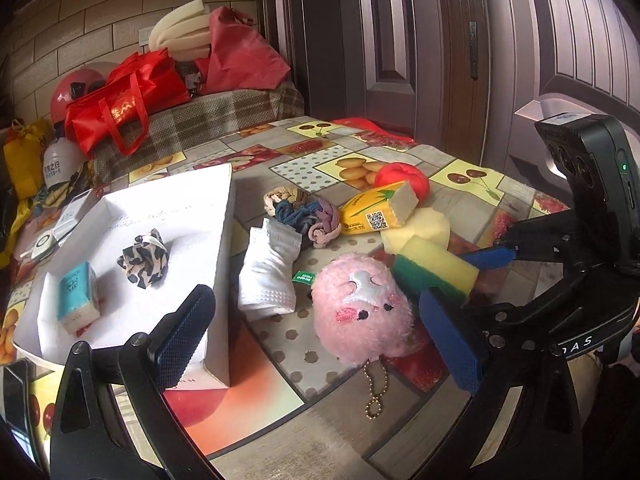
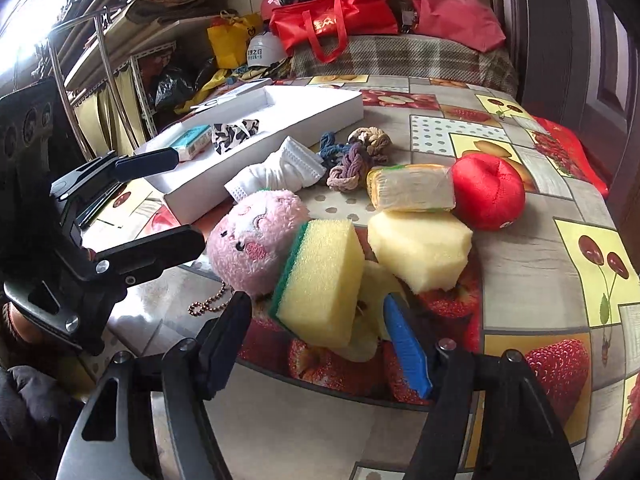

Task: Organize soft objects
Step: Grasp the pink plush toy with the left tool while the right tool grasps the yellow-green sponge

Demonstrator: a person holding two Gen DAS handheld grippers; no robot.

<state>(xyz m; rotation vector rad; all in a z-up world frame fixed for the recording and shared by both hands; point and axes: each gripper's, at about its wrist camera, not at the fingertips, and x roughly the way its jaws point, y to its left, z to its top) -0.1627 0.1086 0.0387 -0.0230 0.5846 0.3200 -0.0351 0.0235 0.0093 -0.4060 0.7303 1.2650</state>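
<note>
A pink plush toy [image 1: 362,312] [image 2: 256,240] with a bead chain lies on the fruit-print tablecloth. My left gripper [image 1: 316,344] is open, its fingers on either side of the toy and apart from it. A yellow-green sponge [image 2: 320,280] [image 1: 436,270] leans against the toy. My right gripper [image 2: 320,340] is open around the sponge's near end. A white box [image 1: 220,240] [image 2: 280,132] holds a teal tissue pack [image 1: 78,300] and a leopard scrunchie [image 1: 144,256]. A white mask [image 1: 272,276], several scrunchies [image 1: 308,216], a yellow tissue pack [image 1: 376,208], a foam block [image 2: 420,248] and a red plush apple [image 2: 488,192] lie behind.
Red bags [image 1: 120,100], a pink helmet [image 1: 72,88] and foam sheets [image 1: 180,36] sit on a checked bench behind the table. A dark door [image 1: 400,40] stands at the back right. The table's near edge [image 2: 360,396] is just under my right gripper.
</note>
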